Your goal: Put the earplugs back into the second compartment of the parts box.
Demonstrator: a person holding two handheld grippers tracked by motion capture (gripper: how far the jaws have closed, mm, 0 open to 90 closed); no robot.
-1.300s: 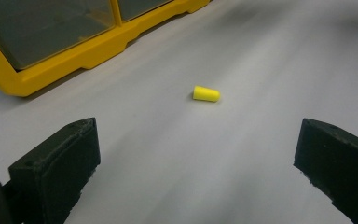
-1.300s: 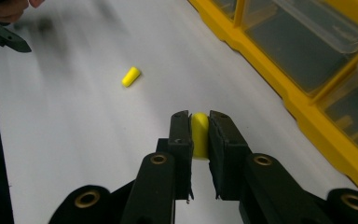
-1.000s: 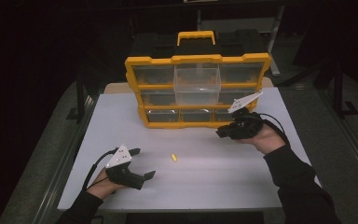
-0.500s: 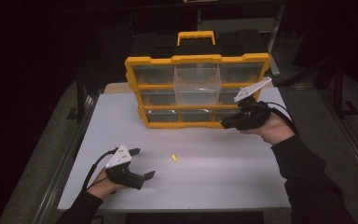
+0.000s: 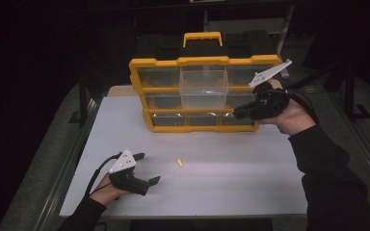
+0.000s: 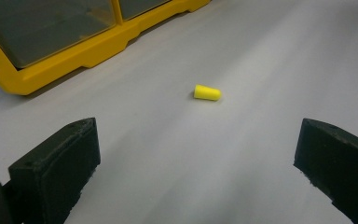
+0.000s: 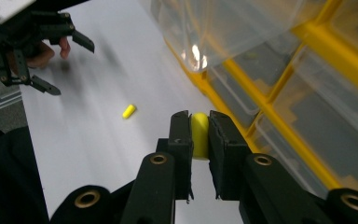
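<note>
A yellow parts organiser (image 5: 140,85) with clear drawers stands upright at the table's far side; its middle clear drawer (image 5: 204,86) is pulled out. My right gripper (image 5: 237,112) hangs in front of the organiser's right half, shut on a yellow earplug (image 7: 199,134) clamped between its two pads. A second yellow earplug (image 5: 179,162) (image 6: 207,92) lies on the white table. My left gripper (image 5: 147,168) rests low near the table's front left, jaws open wide, with that loose earplug lying a short way ahead of them.
The white table (image 5: 231,178) ends at a front edge close to my left hand. A dark case (image 5: 250,43) sits behind the organiser. Metal frame rails (image 5: 84,103) run along the table's left side.
My right gripper has risen from near the table up along the organiser's right front, still holding the earplug. The left gripper and the loose earplug stayed put.
</note>
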